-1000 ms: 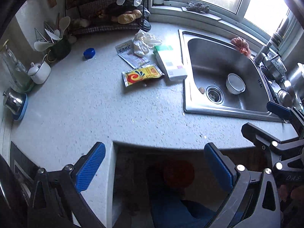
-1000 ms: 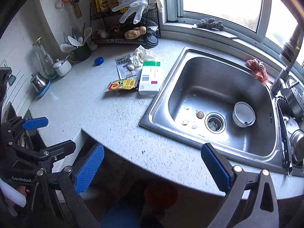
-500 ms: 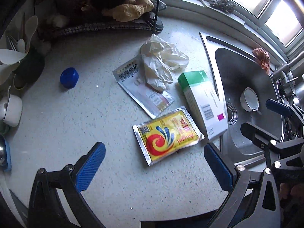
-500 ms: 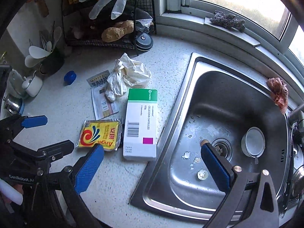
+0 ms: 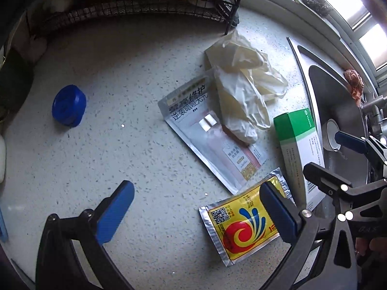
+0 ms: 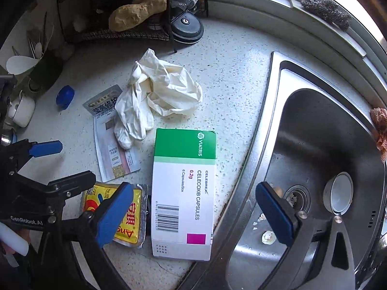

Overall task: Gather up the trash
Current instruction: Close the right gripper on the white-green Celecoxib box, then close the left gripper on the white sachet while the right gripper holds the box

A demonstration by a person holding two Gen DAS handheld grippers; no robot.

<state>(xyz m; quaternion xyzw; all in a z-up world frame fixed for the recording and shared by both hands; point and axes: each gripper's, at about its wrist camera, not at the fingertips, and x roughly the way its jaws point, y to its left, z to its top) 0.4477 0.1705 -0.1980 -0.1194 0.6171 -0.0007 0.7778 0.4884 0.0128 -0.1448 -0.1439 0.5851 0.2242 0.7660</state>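
left gripper [image 5: 197,211]: fingers spread wide, empty, above yellow sachet [image 5: 241,224] on worktop [image 5: 121,145] | right gripper [image 6: 193,213]: wide apart, empty, straddling capsule box [image 6: 183,193] beside sink [image 6: 314,133]

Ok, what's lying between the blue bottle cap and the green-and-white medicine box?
In the left wrist view, the silver sachet with the crumpled white gloves partly on it lies between blue cap and medicine box.

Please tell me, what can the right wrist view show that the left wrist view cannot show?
Only the right wrist view shows the sink drain, the ginger root whole, and the box's printed top face. Only the left wrist view shows the yellow sachet almost unhidden. Both show the medicine box, the crumpled gloves, the silver pouch, the blue cap and the white cup.
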